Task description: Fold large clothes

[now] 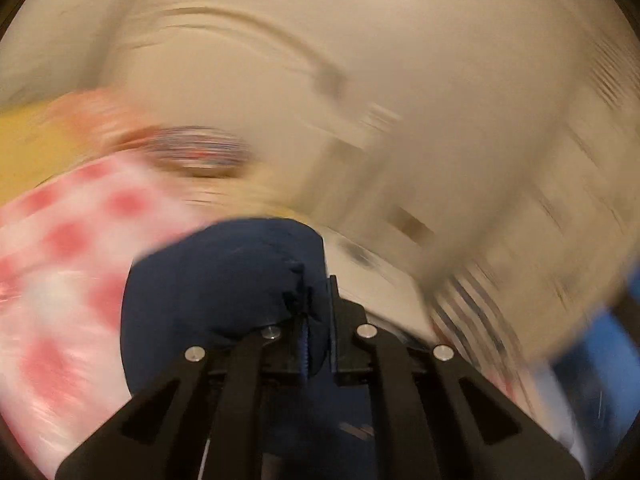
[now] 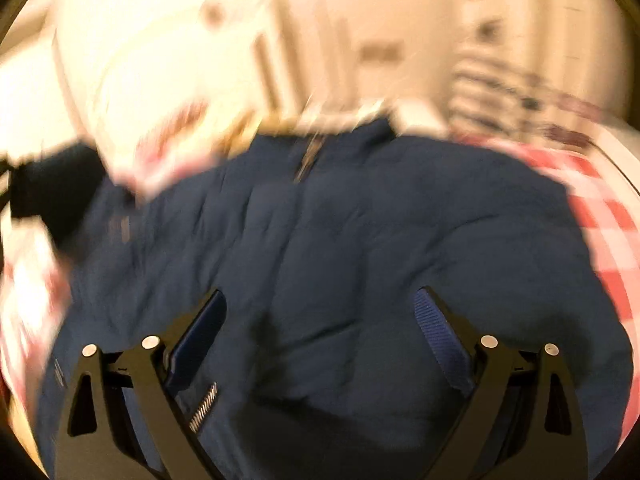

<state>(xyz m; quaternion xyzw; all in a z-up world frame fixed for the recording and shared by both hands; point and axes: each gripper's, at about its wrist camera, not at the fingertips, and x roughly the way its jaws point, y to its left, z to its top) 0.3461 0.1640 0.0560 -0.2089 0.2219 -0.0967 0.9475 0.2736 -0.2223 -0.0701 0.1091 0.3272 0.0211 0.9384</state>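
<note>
Jacket (image 2: 340, 248): navy, quilted, puffy; landmark for this entry. Spread over the red-and-white checked cloth (image 2: 600, 216), which shows past its right edge in the right wrist view and to its left in the left wrist view. A zip line runs down from the collar at the far edge. A small pale mark sits on the fabric near the left edge of the right wrist view; too blurred to read. No other writing or label can be made out.

Left claw (image 1: 316, 320): jaws together, clamped on a bunched fold of the jacket; the navy fabric bulges up and to the left of the fingers.

Right claw (image 2: 320, 336): jaws wide apart, above the jacket's middle, with nothing between them. Blue ribbed pads (image 2: 440, 336) face inward; a coil spring shows by the left finger.

Behind the jacket: pale walls and furniture, heavily smeared by motion. A yellow patch (image 1: 28, 148) lies beyond the checked cloth in the left wrist view; a striped item (image 1: 468, 312) lies to the jacket's right. What these are cannot be told.
</note>
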